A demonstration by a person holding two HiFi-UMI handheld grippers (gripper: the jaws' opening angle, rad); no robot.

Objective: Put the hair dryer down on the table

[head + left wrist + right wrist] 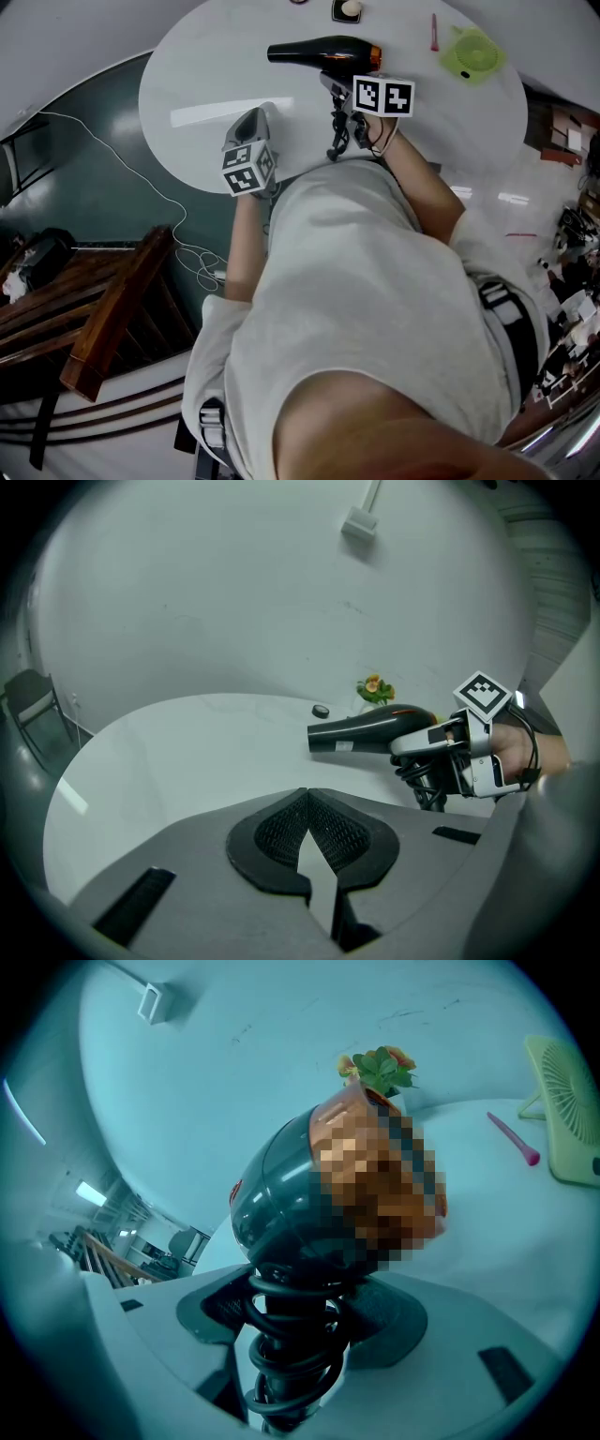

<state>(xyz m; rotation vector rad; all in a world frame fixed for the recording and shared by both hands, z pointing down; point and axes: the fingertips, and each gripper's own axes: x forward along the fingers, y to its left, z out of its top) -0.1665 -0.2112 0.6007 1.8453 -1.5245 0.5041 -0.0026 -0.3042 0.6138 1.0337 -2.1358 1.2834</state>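
Note:
A black hair dryer (323,52) with an orange rear ring hangs over the white round table (206,84), its barrel level and nozzle pointing left. My right gripper (345,94) is shut on the dryer's handle, with the coiled black cord (337,131) wound round it. In the right gripper view the dryer's handle and cord (295,1335) fill the space between the jaws. From the left gripper view the dryer (370,731) shows at the right, held above the tabletop. My left gripper (253,122) rests near the table's front edge, jaws together with nothing in them.
A green mini fan (472,53) and a pink stick (434,33) lie at the table's far right. A small pot of flowers (374,690) and a dark round object (321,711) sit at the back. A wooden stair rail (112,309) is to my left.

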